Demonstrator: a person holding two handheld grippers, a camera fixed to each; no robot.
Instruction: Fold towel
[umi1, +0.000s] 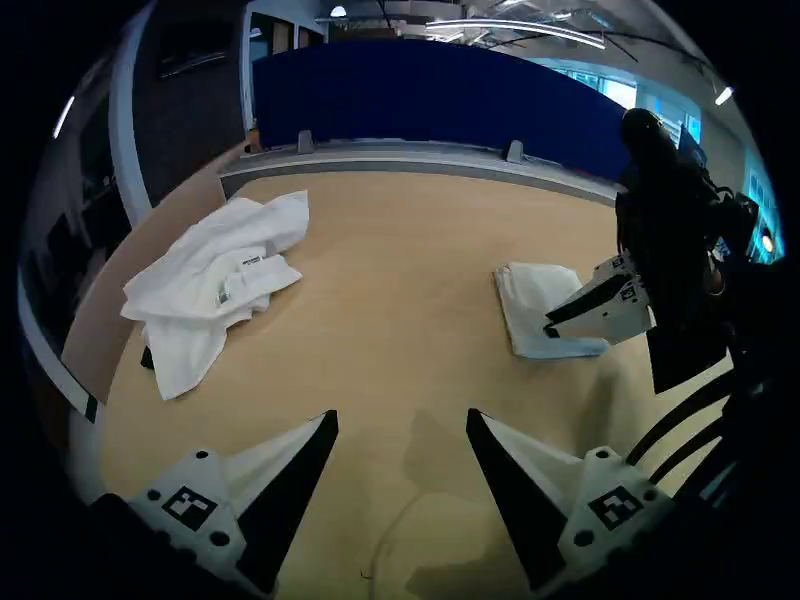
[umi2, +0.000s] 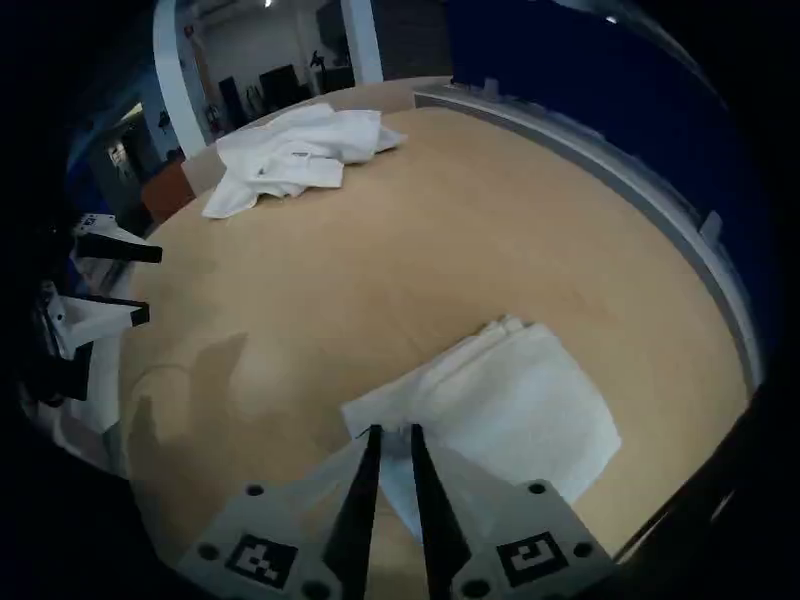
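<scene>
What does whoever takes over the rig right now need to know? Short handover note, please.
Left gripper: open, empty, over bare table.
Right gripper: fingers almost together at the near corner of the folded towel; I cannot tell whether they pinch it.
Done: that towel lies folded flat on the table.
Left: the crumpled white towel heap across the table is not yet folded. Probably free the right gripper, then fetch the heap.
</scene>
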